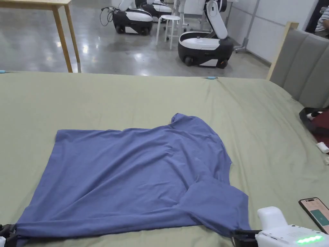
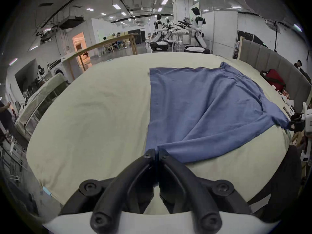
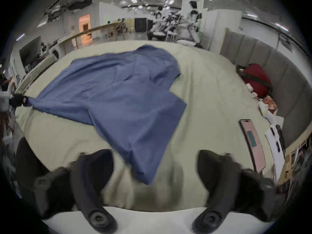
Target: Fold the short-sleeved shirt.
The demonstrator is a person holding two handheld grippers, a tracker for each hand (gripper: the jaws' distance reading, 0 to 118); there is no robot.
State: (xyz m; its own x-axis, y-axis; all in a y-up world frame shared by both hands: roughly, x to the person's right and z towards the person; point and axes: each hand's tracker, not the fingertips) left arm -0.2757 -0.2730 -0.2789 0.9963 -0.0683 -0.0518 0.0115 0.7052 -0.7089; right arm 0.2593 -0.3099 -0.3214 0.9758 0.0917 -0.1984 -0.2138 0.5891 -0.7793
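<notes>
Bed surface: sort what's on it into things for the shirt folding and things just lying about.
For the job:
- blue shirt, spread on the green bed sheet
- left gripper, shut on the shirt's hem corner
- right gripper, fingers apart at the sleeve tip

Lying about:
- phone near the right edge
- red bag by the headboard
- papers beyond the phone

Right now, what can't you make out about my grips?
Left hand-held gripper: cut off by the head view's bottom-left corner.
Right hand-held gripper: motion-blurred in its own view; contact with the blue short-sleeved shirt unclear.
Cloth between the left jaws: hidden by the jaws, left gripper view.
</notes>
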